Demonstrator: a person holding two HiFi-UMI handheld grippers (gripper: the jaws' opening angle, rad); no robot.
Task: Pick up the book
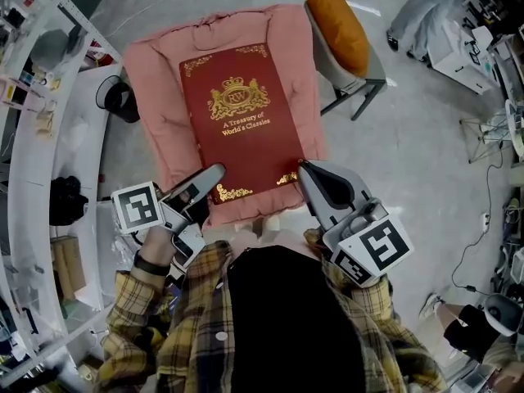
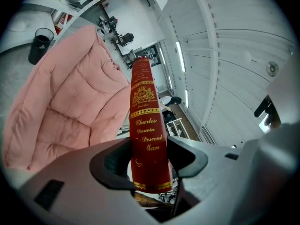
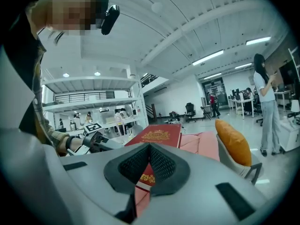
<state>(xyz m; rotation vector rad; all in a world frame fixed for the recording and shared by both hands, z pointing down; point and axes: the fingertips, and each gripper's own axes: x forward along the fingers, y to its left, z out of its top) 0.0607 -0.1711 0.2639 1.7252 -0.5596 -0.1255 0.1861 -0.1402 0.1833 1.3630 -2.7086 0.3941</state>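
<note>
A big red book [image 1: 241, 121] with gold print faces up over a pink cushion [image 1: 155, 72]. My left gripper [image 1: 214, 174] grips its near left corner. In the left gripper view the red spine [image 2: 147, 135] stands between the pads, which press on it from both sides, so this gripper [image 2: 149, 161] is shut on it. At the near right corner is my right gripper [image 1: 304, 170]. In the right gripper view its dark pads close in a V on the book's corner [image 3: 157, 137], with the gripper [image 3: 149, 165] shut on that edge.
An orange pillow [image 1: 336, 19] lies on a grey chair [image 1: 360, 72] right of the cushion. A black cup [image 1: 123, 101] stands at the cushion's left. White shelving [image 1: 33, 137] runs along the left side. A person [image 3: 265, 107] stands far off at the right.
</note>
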